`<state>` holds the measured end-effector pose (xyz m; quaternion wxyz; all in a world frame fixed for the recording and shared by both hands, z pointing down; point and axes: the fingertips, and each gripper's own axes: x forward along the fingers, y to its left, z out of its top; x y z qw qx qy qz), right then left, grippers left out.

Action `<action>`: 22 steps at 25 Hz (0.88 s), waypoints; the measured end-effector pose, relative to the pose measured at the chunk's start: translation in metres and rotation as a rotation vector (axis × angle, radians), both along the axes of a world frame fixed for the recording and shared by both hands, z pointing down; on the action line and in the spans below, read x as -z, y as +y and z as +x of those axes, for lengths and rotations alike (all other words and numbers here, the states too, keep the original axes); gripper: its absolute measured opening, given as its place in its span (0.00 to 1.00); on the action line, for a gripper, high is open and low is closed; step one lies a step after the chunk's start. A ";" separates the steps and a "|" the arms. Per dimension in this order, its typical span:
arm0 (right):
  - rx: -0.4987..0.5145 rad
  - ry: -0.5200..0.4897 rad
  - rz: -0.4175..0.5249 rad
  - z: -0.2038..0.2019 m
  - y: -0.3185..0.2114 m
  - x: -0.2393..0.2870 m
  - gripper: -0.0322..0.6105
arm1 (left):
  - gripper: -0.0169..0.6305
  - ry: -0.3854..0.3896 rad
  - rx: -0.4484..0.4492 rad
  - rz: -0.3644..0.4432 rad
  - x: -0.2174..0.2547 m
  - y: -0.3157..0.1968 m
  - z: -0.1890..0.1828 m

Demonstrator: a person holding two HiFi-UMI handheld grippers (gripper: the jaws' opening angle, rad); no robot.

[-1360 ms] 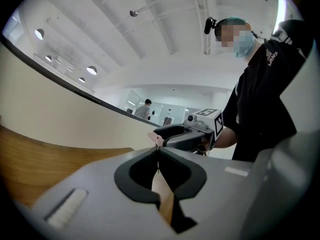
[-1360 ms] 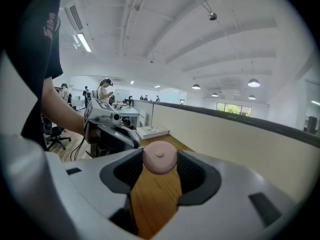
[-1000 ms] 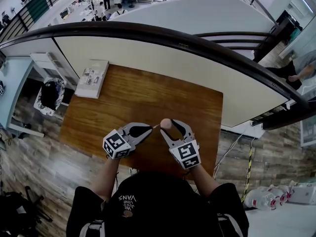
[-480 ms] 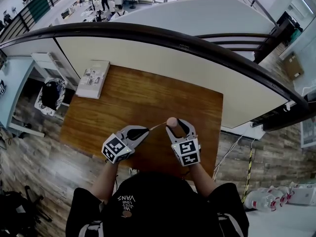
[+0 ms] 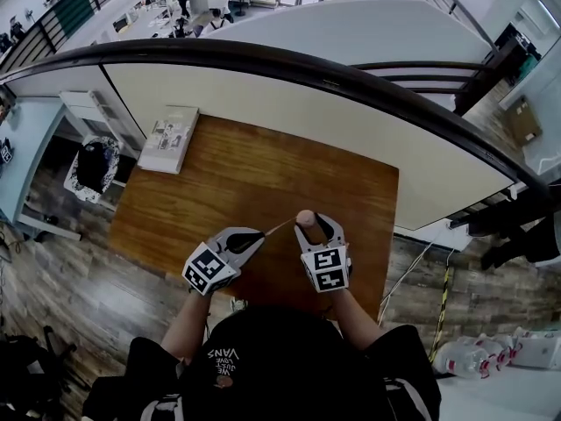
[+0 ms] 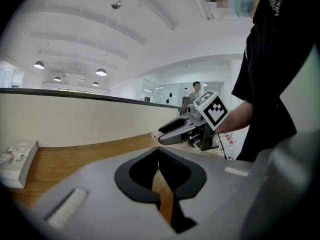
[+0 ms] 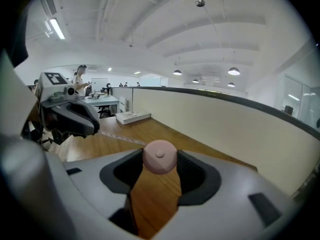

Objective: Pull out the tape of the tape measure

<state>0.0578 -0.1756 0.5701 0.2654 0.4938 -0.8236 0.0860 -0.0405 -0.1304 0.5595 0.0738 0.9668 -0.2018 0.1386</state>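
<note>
A small round pink tape measure (image 5: 303, 217) sits between the jaws of my right gripper (image 5: 306, 224), which is shut on it above the wooden table (image 5: 263, 169). In the right gripper view the pink case (image 7: 159, 157) fills the gap between the jaws. A thin tape (image 5: 280, 226) runs from the case leftward to the tip of my left gripper (image 5: 261, 233), which is shut on the tape's end. That tape (image 7: 122, 138) also shows in the right gripper view, leading to the left gripper (image 7: 95, 126). In the left gripper view the jaws (image 6: 158, 150) are pressed together, facing the right gripper (image 6: 166, 135).
A book (image 5: 167, 139) lies at the table's far left corner. A curved dark railing (image 5: 351, 73) and a low cream wall run just behind the table. A chair with a dark bag (image 5: 90, 167) stands to the left on the wooden floor.
The left gripper has drawn away to the left and slightly down, and the tape between the grippers has grown longer. The right gripper has shifted slightly to the right with the case.
</note>
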 end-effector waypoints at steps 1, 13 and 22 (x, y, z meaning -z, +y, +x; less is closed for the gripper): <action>-0.017 0.000 -0.005 0.004 -0.001 -0.003 0.39 | 0.05 -0.002 0.005 0.000 -0.001 0.000 -0.002; -0.075 0.002 -0.047 0.023 -0.006 -0.013 0.39 | 0.05 -0.030 0.049 -0.008 -0.010 0.007 -0.022; -0.141 0.010 -0.088 0.044 -0.007 -0.028 0.39 | 0.05 -0.049 0.091 -0.004 -0.013 0.010 -0.037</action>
